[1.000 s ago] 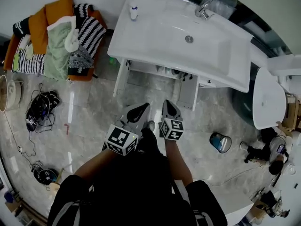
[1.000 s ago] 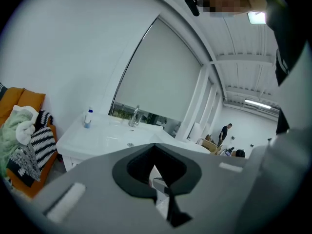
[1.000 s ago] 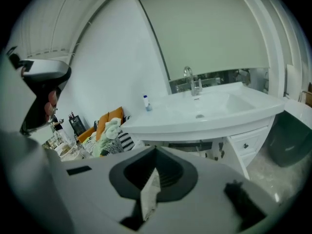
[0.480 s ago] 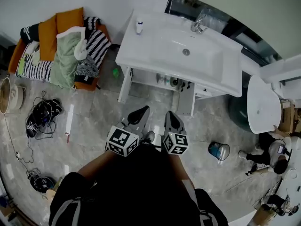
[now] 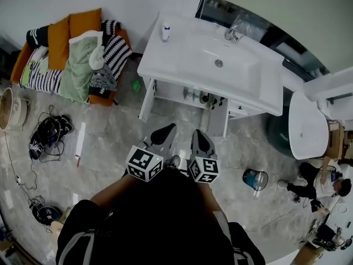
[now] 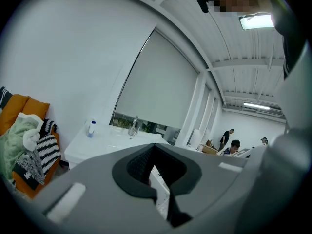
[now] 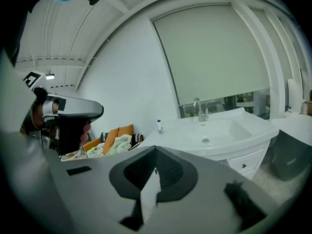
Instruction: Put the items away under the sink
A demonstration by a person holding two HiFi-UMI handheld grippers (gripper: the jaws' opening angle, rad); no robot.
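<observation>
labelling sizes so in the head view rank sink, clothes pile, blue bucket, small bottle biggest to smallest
sink
clothes pile
blue bucket
small bottle
Apparent size only; they sit at different distances from the camera.

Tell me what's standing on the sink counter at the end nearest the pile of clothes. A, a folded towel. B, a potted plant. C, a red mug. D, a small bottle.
D: a small bottle stands alone near the back corner of the white sink counter, well apart from the faucet.
</observation>
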